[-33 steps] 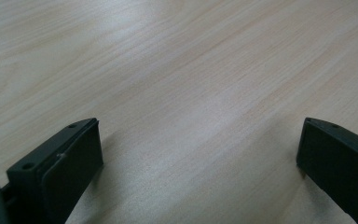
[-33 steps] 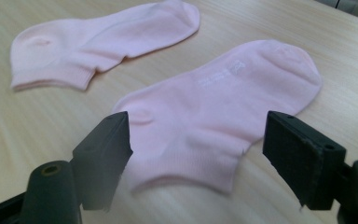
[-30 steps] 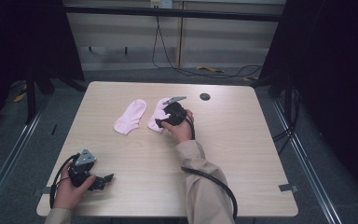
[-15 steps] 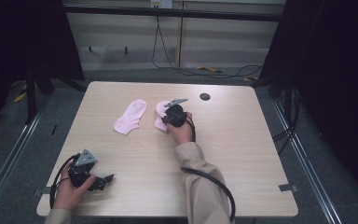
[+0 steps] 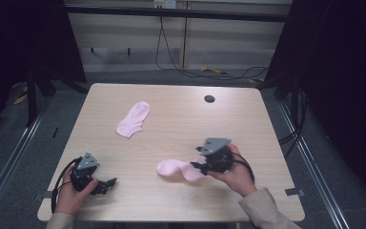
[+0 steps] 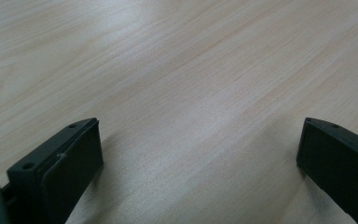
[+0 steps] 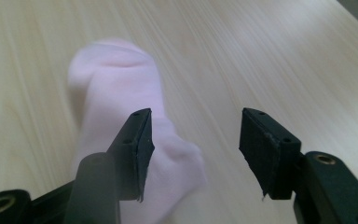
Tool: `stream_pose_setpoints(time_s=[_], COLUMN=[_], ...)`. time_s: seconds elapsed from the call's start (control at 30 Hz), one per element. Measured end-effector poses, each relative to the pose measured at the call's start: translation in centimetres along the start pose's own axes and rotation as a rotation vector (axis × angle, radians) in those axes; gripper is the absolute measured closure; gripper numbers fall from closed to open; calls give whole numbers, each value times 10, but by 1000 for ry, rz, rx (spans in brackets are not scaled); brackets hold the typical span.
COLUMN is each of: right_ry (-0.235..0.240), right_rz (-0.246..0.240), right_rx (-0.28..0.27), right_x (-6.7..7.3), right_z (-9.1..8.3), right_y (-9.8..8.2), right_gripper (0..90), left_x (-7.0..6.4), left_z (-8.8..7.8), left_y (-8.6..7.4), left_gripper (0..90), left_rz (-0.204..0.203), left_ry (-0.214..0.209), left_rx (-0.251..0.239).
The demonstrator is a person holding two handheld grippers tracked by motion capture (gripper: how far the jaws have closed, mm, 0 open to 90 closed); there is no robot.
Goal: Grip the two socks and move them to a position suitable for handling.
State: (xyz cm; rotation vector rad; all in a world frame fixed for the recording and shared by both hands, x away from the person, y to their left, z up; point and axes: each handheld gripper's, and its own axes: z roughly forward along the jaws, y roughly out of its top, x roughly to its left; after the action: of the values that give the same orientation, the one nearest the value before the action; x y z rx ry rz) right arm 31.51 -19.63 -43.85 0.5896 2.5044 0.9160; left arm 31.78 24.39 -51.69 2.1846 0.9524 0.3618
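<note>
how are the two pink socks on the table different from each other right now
The far sock lies alone near the middle of the table, away from both grippers; the near sock lies at the front, right under the open right gripper. The far sock runs diagonally toward the back edge, while the near sock stretches sideways, along the front edge. Both are pale pink, short and flat on the wood.

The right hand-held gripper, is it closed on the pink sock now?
No, the right hand-held gripper has its jaws apart, and the pink sock lies under one.
</note>
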Motion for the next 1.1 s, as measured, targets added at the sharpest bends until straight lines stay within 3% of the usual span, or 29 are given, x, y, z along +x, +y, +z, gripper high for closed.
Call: stream_pose_setpoints(time_s=[0.03, 0.07, 0.1, 0.27, 0.43, 0.5, 0.67, 0.7, 0.73, 0.77, 0.83, 0.9, 0.93, 0.97, 1.0, 1.1], right_ry=[0, 12, -22, -43, -22, -20, -12, -12, -2, -2, 1, 2, 3, 3, 6, 17], right_rz=[0, 74, 170, 242, 294, 301, 303, 303, 304, 304, 288, 305, 340, 340, 342, 326], right_rx=[0, -8, -18, -65, -84, -97, -102, -102, -108, -108, -91, -93, -102, -102, -109, -104], right_x=[0, -3, -3, 3, 4, 4, 5, 5, 5, 5, 6, 6, 7, 7, 9, 11], right_z=[0, -6, -17, -28, -21, -15, 11, 11, 23, 23, 41, 47, 61, 61, 75, 95], right_y=[0, -16, -40, -64, -60, -52, -13, -13, 3, 3, 26, 32, 45, 45, 57, 76], right_gripper=[440, 428, 414, 388, 364, 356, 345, 345, 345, 345, 346, 346, 346, 346, 346, 346], left_x=[0, 0, 0, -1, -1, -1, -1, -1, -1, -1, -1, -1, -1, -2, -3, -3], left_z=[0, 0, 0, 0, 0, 0, 0, 0, 0, 0, 0, 0, 0, 0, 1, 1], left_y=[0, 0, 0, 0, 0, 0, 0, 0, 0, 0, 0, 0, 0, 0, 0, 0], left_gripper=[0, 0, 0, 0, 0, 0, 0, 0, 0, 0, 0, 0, 0, 0, 0, 0], left_rz=[0, -1, -3, -6, -7, -6, -5, -5, -4, -4, -6, -4, -6, -7, -10, -10], left_ry=[0, 2, 4, 6, 2, 6, 6, 6, 4, 4, 1, 0, -2, -5, -7, -7], left_rx=[0, 0, 0, 1, -1, 1, 1, 1, 1, 1, 3, 2, 3, 1, -5, -5])
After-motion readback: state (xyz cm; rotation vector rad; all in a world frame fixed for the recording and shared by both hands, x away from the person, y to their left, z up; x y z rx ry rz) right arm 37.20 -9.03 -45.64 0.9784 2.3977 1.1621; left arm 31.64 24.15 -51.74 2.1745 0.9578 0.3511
